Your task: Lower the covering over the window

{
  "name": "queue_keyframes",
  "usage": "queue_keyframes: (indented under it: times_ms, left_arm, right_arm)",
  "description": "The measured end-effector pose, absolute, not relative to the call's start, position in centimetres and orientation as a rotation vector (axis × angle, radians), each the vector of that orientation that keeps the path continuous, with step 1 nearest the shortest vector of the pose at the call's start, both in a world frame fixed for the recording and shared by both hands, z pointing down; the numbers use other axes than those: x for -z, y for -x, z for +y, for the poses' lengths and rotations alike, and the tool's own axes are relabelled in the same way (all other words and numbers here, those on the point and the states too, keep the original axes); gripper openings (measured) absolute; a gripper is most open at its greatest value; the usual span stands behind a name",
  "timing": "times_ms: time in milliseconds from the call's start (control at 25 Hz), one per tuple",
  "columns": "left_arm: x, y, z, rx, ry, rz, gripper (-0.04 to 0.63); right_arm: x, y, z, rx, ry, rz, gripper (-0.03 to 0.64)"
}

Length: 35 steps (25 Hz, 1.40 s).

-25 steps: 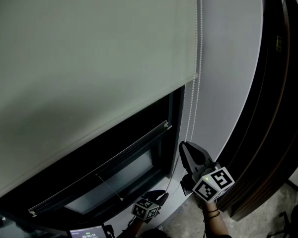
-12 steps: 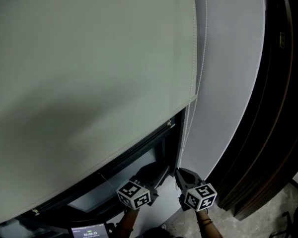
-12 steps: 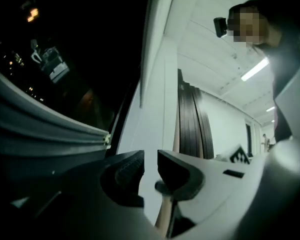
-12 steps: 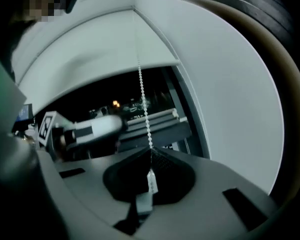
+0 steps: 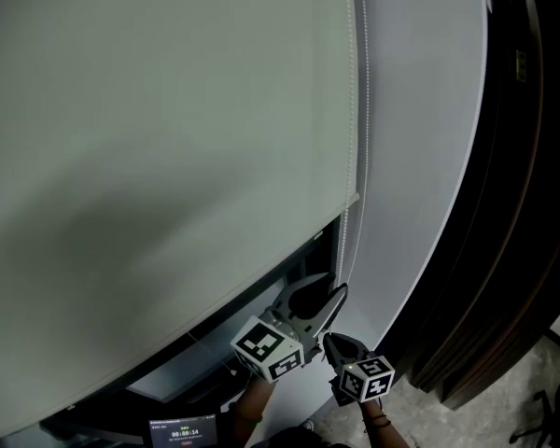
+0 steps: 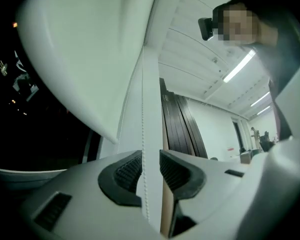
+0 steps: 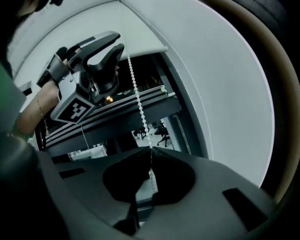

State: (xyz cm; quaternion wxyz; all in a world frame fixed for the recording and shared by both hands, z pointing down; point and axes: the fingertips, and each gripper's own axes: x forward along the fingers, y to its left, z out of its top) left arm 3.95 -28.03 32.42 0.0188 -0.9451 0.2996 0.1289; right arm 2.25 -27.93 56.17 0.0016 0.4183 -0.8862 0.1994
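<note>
A pale green roller blind (image 5: pixel 168 138) covers most of the dark window, its bottom bar (image 5: pixel 289 236) slanting low in the head view. A white bead chain (image 5: pixel 361 82) hangs along the blind's right edge. My right gripper (image 5: pixel 329 340) is shut on the chain (image 7: pixel 135 91), which runs into its closed jaws (image 7: pixel 150 151). My left gripper (image 5: pixel 334 292) is just above the right one and points up. It is open, and the chain (image 6: pixel 142 134) passes through the gap (image 6: pixel 151 159) between its ribbed pads (image 6: pixel 127 171). The right gripper view also shows the left gripper (image 7: pixel 115 41) by the chain.
A white wall (image 5: pixel 411 157) lies right of the chain, with dark wooden panels (image 5: pixel 513 203) beyond it. The uncovered strip of black window frame (image 5: pixel 261 325) sits below the blind. A small lit screen (image 5: pixel 182 432) is at the bottom edge.
The blind's bottom bar has come down over more of the window. My right gripper has moved down with the chain. My left gripper has risen from below to just above the right one.
</note>
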Motion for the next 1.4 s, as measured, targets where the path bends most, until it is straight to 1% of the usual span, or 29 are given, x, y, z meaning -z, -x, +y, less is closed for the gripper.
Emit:
queue_keyframes:
  times_ms: [80, 520, 600, 800, 1040, 1120, 1320, 1400]
  left_arm:
    - [-31.7, -4.5, -28.0, -0.431, 2.931, 0.895, 0.094]
    - [-31.0, -4.7, -29.7, -0.372, 2.880, 0.921, 0.094]
    - [-30.9, -4.7, -29.5, -0.360, 2.871, 0.920, 0.012]
    - [-30.6, -3.0, -29.8, -0.541, 2.911, 0.981, 0.006]
    - [-31.0, -0.7, -29.9, -0.556, 2.884, 1.060, 0.003]
    - [-31.1, 0.0, -30.0, -0.567, 2.878, 1.084, 0.003]
    - [-31.2, 0.5, -29.9, -0.531, 2.863, 1.108, 0.003]
    - [-33.3, -0.2, -30.4, -0.420, 2.902, 1.122, 0.003]
  right_arm:
    - [-56.1, -2.4, -28.0, -0.620, -1.317, -2.780, 0.012]
    - [-56.1, -2.0, -27.6, -0.620, -1.314, -2.798, 0.012]
    - [-56.1, -1.9, -27.6, -0.627, -1.315, -2.809, 0.012]
    - [-55.9, -1.9, -27.5, -0.709, -1.280, -2.821, 0.012]
    - [-55.1, -1.4, -26.9, -0.617, -1.177, -2.825, 0.014]
    - [-53.7, -1.6, -26.7, -0.569, -1.157, -2.860, 0.016]
    - [-46.9, -3.0, -27.3, -0.413, -1.177, -2.980, 0.066]
    - [-42.9, -3.9, -27.6, -0.320, -1.205, -3.033, 0.071]
